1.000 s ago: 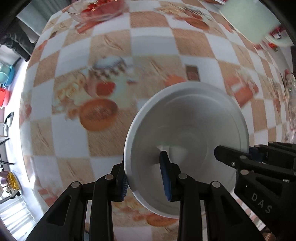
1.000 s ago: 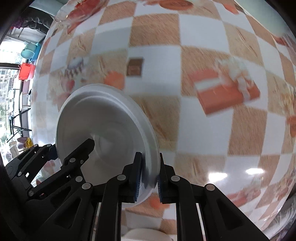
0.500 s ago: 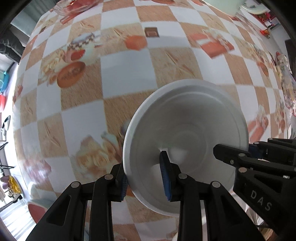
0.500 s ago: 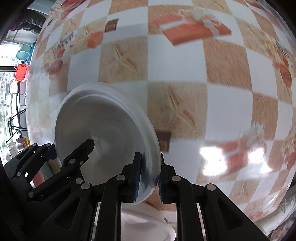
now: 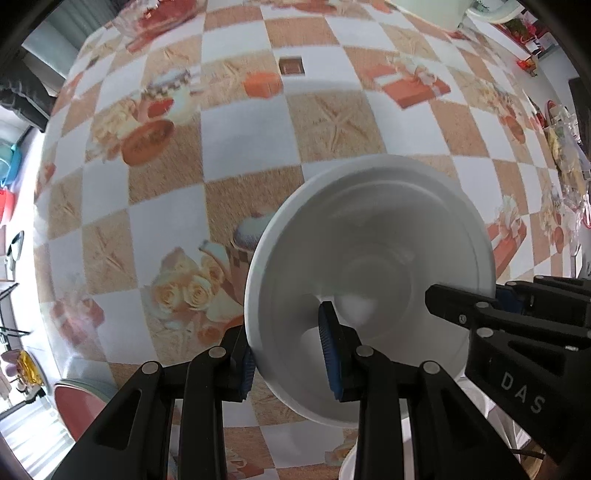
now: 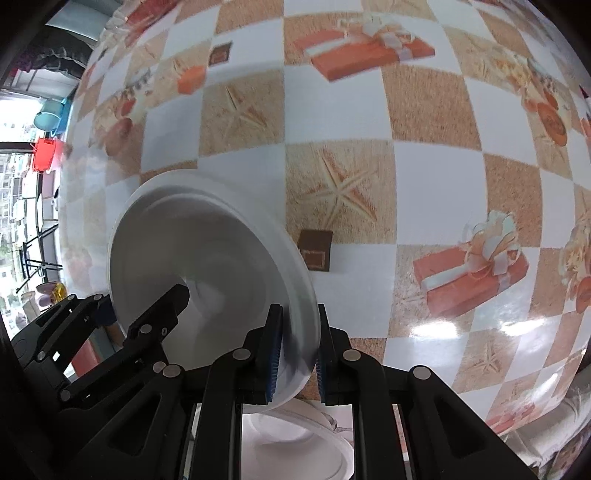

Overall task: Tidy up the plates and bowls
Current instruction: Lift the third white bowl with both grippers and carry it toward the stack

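Shifted across tablecloth: one white bowl, both grippers' jaws clamped on its rim.

Wide bare stretch of checkered tablecloth ahead and to the left of the white bowl, open for passage. Hemmed in on two sides of that bowl: left gripper clamped on its near-left rim, right gripper clamped on the opposite rim. Close below, another white dish just under the right fingers. Far off, a glass dish at the cloth's top-left edge; a red-topped stool low at left.
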### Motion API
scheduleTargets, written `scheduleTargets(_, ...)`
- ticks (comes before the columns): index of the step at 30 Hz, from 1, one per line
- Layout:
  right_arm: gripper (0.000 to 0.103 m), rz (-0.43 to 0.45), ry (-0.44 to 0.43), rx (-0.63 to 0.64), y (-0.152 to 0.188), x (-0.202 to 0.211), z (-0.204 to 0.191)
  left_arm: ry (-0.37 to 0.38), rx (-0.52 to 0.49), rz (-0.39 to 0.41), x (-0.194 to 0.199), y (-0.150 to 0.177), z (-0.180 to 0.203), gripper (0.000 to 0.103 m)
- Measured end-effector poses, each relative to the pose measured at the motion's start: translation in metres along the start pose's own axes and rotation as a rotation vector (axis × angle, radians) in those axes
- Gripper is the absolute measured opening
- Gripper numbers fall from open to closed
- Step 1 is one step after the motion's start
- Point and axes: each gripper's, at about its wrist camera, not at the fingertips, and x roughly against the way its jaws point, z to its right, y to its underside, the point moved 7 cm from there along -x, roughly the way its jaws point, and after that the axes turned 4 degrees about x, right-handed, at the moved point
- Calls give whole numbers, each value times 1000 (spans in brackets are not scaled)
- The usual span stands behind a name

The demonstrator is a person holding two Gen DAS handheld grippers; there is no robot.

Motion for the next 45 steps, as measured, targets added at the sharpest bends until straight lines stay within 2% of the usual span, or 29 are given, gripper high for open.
scheduleTargets(8,17,42,3,1,0,28,-4,1,-12,48,33,12,1,34)
scheduleTargets(10,17,47,1,-5,6,33,-1,1,-25,56,38,18,3,34)
scheduleTargets(11,17,50,-1,-6,22,37,9,2,-30,59,41,22,4,34)
scheduleTargets(14,17,56,-1,-11,30,42,10,10,-50,65,51,37,11,34)
scheduleTargets(15,17,56,-2,-15,32,43,13,12,-53,65,57,26,3,34)
scheduleTargets(20,17,48,-6,-44,54,36,13,22,-93,59,80,34,20,34)
scheduleTargets(37,18,-22,-6,-140,139,29,29,42,-310,-9,77,88,56,34)
scheduleTargets(45,19,-63,-14,-178,162,19,37,49,-376,-58,67,105,65,34)
